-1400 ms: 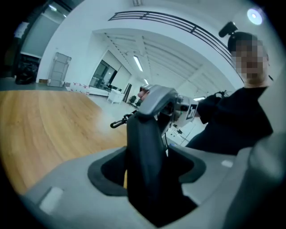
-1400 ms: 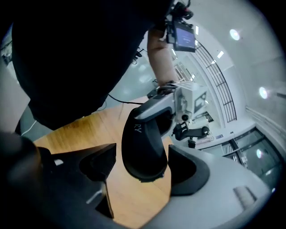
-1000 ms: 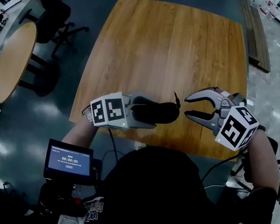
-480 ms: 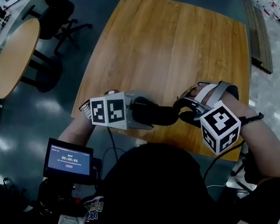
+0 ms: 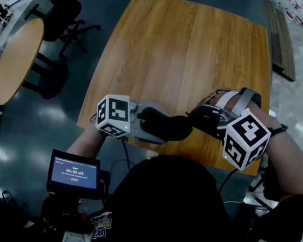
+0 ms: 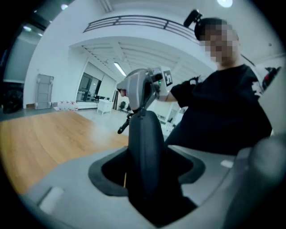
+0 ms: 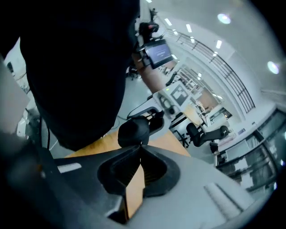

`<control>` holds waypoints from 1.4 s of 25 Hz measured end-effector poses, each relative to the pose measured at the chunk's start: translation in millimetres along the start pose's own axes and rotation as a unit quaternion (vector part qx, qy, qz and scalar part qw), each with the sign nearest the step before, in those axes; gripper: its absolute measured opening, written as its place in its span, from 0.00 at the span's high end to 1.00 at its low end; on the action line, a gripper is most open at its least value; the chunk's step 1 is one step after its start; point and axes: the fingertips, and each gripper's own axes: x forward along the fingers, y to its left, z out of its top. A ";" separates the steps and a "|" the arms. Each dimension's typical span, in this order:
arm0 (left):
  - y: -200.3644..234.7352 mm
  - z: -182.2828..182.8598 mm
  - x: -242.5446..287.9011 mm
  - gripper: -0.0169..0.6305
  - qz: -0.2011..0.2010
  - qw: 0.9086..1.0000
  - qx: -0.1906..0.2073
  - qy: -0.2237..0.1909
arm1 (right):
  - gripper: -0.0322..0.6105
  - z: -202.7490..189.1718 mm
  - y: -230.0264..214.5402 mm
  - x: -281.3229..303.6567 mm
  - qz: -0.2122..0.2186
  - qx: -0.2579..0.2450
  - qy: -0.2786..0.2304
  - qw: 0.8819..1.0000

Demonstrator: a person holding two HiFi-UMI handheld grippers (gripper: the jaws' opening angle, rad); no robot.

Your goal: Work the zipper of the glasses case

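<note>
A black glasses case (image 5: 176, 128) hangs over the near edge of the wooden table (image 5: 185, 49), lengthwise left to right. My left gripper (image 5: 159, 127) is shut on the case's left half; in the left gripper view the case (image 6: 145, 156) stands on edge between the grey jaws. My right gripper (image 5: 190, 118) is shut at the case's right end, pinching the zipper pull. The pull's black cord (image 6: 125, 125) hangs from the tips of the right gripper (image 6: 140, 89). In the right gripper view the closed tips (image 7: 140, 147) meet at the case's rounded end (image 7: 133, 132).
A round wooden table (image 5: 15, 62) and a dark office chair (image 5: 60, 12) stand to the left on the grey floor. A small lit screen (image 5: 74, 175) sits at the person's left side. Wooden planks (image 5: 276, 35) lie beyond the table's right edge.
The right gripper came in from the right with jaws open, rolled over and closed at the case's right end. The left gripper rolled a little, still holding the case.
</note>
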 end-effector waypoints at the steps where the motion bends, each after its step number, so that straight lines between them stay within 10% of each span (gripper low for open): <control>1: -2.4 4.5 0.3 0.56 -0.014 0.999 -0.013 -0.026 | 0.94 4.1 -7.5 -4.8 -0.012 0.024 -0.020 0.999; 13: -31.3 53.1 23.8 0.55 -0.117 0.987 -0.038 -0.102 | 0.94 29.4 -23.7 -17.6 -0.060 0.057 -0.078 0.994; 31: 0.3 64.6 -3.4 0.58 -0.043 0.981 -0.071 -0.177 | 0.95 1.0 -31.4 -25.7 -0.151 -0.015 0.020 0.988; 35: -6.3 56.9 -3.5 0.58 -0.036 0.992 -0.036 -0.116 | 0.94 5.8 -36.8 -29.7 -0.144 0.029 -0.018 0.989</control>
